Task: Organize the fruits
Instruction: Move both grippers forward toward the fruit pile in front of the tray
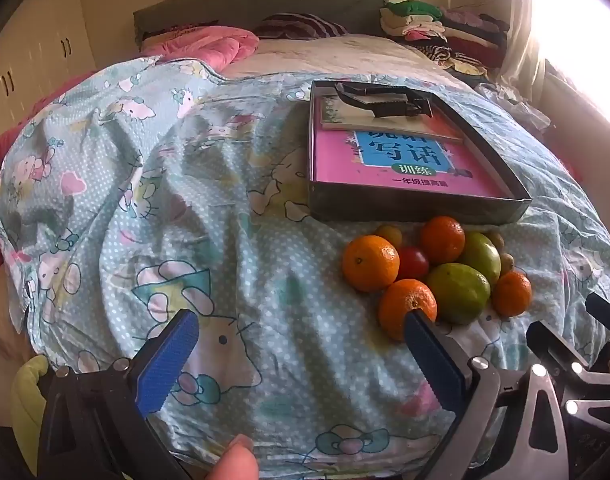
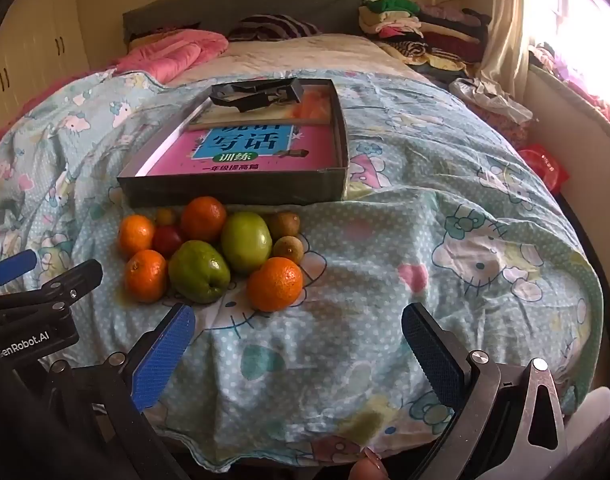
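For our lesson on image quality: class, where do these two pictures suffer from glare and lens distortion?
Left wrist view: the window is blown out white at upper right, and the fisheye bulges the bed. Right wrist view: the same window glares, the tray edges look skewed, and the corners are dark.

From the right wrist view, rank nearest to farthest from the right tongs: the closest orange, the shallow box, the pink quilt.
1. Closest orange, just ahead of the right tongs, slightly left.
2. Shallow box, behind the fruit pile.
3. Pink quilt, far left by the headboard.
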The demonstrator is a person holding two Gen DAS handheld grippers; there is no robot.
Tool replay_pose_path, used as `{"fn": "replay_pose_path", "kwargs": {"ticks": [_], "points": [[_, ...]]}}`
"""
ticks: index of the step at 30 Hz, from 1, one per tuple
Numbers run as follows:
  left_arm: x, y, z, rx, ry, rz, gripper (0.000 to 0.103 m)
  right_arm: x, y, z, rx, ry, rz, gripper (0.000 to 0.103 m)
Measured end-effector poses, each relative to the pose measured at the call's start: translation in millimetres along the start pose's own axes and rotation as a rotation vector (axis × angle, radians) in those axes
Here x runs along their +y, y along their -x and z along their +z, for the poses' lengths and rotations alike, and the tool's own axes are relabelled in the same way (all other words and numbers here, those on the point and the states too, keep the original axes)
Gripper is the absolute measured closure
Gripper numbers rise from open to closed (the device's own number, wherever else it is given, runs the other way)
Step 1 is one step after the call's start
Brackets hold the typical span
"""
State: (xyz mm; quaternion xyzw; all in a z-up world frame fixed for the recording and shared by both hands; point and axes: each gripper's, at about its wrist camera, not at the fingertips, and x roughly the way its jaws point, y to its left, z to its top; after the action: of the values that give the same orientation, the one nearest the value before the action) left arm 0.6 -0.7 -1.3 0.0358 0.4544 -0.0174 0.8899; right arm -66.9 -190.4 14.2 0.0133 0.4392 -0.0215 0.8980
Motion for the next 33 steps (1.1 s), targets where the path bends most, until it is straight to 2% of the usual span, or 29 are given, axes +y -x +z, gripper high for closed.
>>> {"fn": "replay_pose_path", "kwargs": {"ticks": [5,7,13,33], "points": [[-8,1,-1,0.001,-0.012,0.008,0.000,-1,-3,-3,0.008,0.001,-0.004,0.000],[2,-3,1,0.010,0.008,-0.019,0.000,-1,3,4,0.008,-0.001,-0.003,0.000],[0,-3,-1,0.011,-0.008,-0.028,0.000,-8,7,10,0.005,0.005,-0.002,0.000],[-9,0,-2,0.010,-0.034,-0.058,0.000,-2,-1,4,0.009,-0.001,-0.020,0.000]]}}
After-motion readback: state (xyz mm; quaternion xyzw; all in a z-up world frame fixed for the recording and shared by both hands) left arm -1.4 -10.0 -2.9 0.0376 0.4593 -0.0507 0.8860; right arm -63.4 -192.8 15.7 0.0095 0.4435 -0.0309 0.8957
